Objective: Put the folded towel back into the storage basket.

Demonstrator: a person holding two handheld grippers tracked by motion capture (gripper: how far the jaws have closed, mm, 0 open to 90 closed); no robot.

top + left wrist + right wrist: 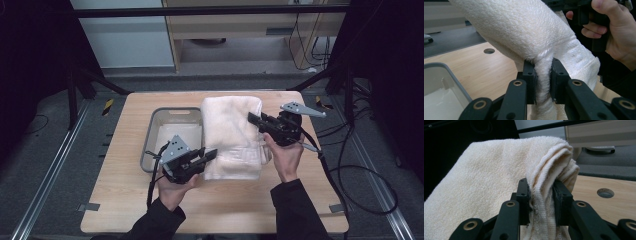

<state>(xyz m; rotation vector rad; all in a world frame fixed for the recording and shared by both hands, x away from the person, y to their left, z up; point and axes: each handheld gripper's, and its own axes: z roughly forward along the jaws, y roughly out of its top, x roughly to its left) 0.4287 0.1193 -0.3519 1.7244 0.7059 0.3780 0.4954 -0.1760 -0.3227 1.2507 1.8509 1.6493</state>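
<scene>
A folded cream towel [232,135] lies lengthwise over the middle of the wooden table [300,200]. My left gripper [210,155] is shut on the towel's near left edge; in the left gripper view the towel [529,32] bunches between the black jaws of that gripper [543,80]. My right gripper [254,118] is shut on the towel's right edge farther back. Stacked towel layers [499,177] are pinched between the jaws of this gripper [541,202] in the right gripper view. The held parts look lifted off the table.
A grey plastic bin [156,126] with something white inside stands left of the towel, close to my left gripper. Cables [360,170] trail off the table's right side. Round holes [605,193] dot the tabletop. Dark frame legs stand at the far corners.
</scene>
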